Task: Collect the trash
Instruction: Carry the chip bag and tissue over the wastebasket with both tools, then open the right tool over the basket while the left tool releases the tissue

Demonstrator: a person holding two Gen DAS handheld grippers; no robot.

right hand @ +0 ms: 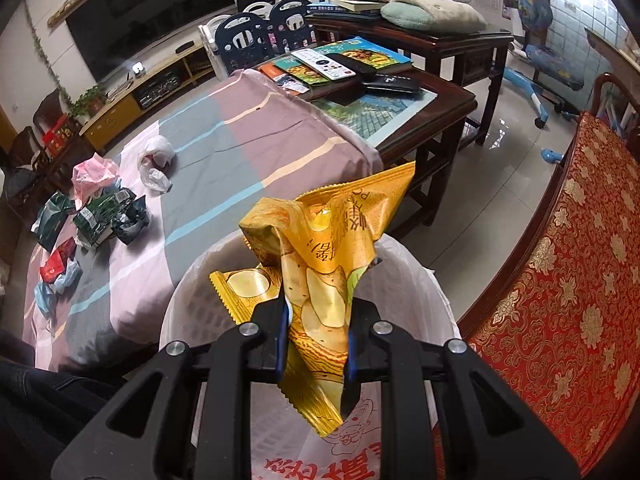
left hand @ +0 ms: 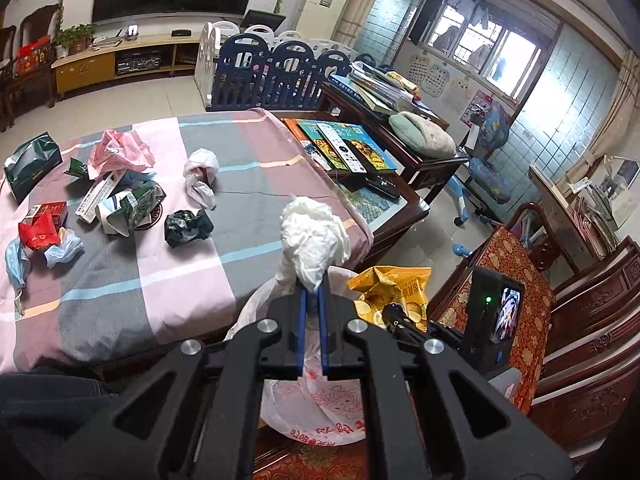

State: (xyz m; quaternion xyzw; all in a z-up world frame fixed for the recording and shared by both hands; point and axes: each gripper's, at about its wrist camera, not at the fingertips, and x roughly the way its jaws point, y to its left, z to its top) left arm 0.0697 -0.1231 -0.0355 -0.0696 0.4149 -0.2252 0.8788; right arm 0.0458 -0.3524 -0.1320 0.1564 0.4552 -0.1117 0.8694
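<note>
My left gripper [left hand: 313, 294] is shut on a crumpled white tissue wad [left hand: 312, 236], held above a bin lined with a white plastic bag [left hand: 320, 404]. My right gripper [right hand: 316, 312] is shut on a yellow chip bag [right hand: 332, 248], held over the open mouth of the same lined bin [right hand: 416, 276]. The chip bag also shows in the left wrist view [left hand: 394, 286]. Several pieces of trash lie on the checked cloth: a black bag [left hand: 188, 227], a white bag [left hand: 200, 176], pink plastic [left hand: 120, 152], green wrappers [left hand: 138, 204], a red packet [left hand: 38, 234], blue masks [left hand: 18, 266].
A dark wooden table [right hand: 448, 100] with books and remote controls [right hand: 324, 63] stands beyond the cloth-covered table [right hand: 224, 160]. A red patterned seat cushion [right hand: 560, 280] is to the right. A phone on a mount [left hand: 496, 316] sits right of the left gripper. A playpen fence [left hand: 272, 76] stands behind.
</note>
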